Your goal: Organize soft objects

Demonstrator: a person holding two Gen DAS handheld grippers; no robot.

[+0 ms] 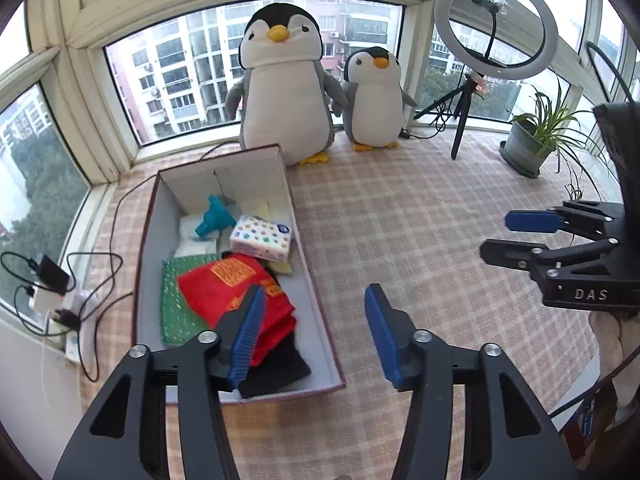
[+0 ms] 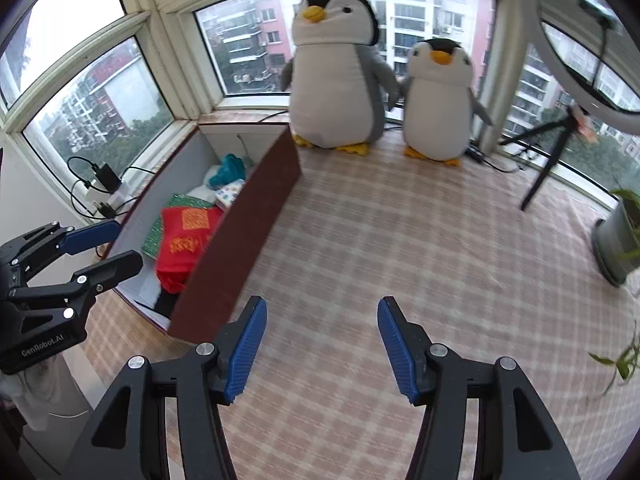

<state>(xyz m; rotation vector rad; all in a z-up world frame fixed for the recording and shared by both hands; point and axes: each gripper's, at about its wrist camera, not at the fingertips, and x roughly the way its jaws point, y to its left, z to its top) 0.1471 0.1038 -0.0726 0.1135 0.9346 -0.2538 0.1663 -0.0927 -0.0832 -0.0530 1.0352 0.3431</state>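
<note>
An open maroon box (image 1: 320,312) (image 2: 240,240) sits on the checked cloth. In it lie a red cloth (image 1: 236,292) (image 2: 184,236), a green sparkly pouch (image 1: 176,300), a black cloth (image 1: 280,372), a tissue pack (image 1: 262,238) and a teal toy (image 1: 214,216). My left gripper (image 1: 316,336) is open and empty over the box's near right wall. My right gripper (image 2: 322,344) is open and empty above bare cloth, right of the box. A large plush penguin (image 1: 286,84) (image 2: 336,72) and a small one (image 1: 376,100) (image 2: 438,104) stand by the window.
A ring light on a tripod (image 1: 494,24) stands at the back right, with a potted plant (image 1: 528,144) beyond it. Chargers and cables (image 1: 52,288) lie on the sill left of the box. Windows enclose the platform on three sides.
</note>
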